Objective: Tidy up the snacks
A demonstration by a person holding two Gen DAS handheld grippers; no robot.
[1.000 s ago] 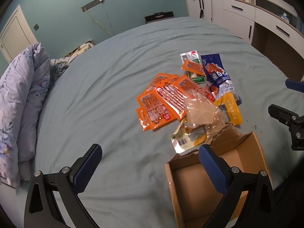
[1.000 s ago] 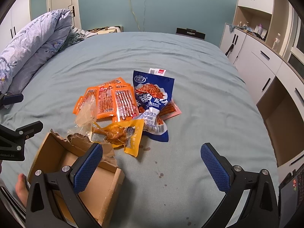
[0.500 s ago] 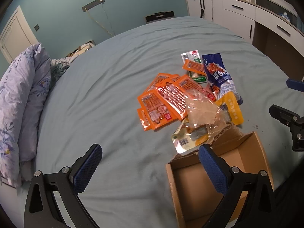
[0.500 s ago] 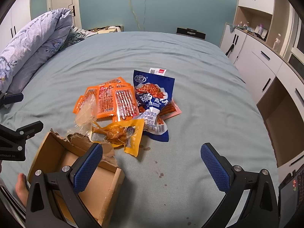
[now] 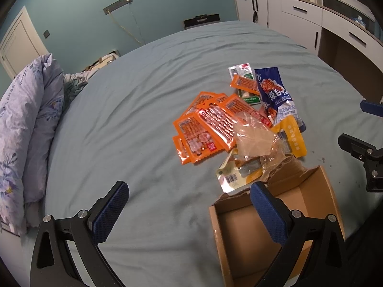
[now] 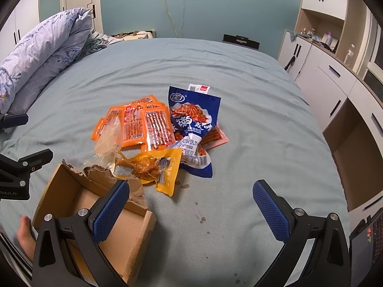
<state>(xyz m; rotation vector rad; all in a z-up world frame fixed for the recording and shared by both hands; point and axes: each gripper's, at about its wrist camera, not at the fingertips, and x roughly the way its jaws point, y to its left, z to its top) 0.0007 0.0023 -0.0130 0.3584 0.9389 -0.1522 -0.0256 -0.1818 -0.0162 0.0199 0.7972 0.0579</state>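
Snacks piled mid-bed on the blue-grey bedsheet (image 6: pixel 251 143): orange foil sausage packets (image 6: pixel 143 126), big blue noodle bag (image 6: pixel 194 129), yellow chicken pouch (image 6: pixel 155 167); torn brown cardboard box (image 6: pixel 71 198) just beside; left gripper (image 5: pixel 186 205) and right gripper (image 6: pixel 191 203) both hover wide open, holding nothing

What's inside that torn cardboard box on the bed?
The cardboard box shows only bare brown floor; no snacks are visible inside. The left gripper finger hides part of it, and the near corner runs out of view.

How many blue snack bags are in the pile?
1: the large blue plastic snack bag lies on the pile's right side, beside the orange packets. Smaller ones may be hidden beneath.
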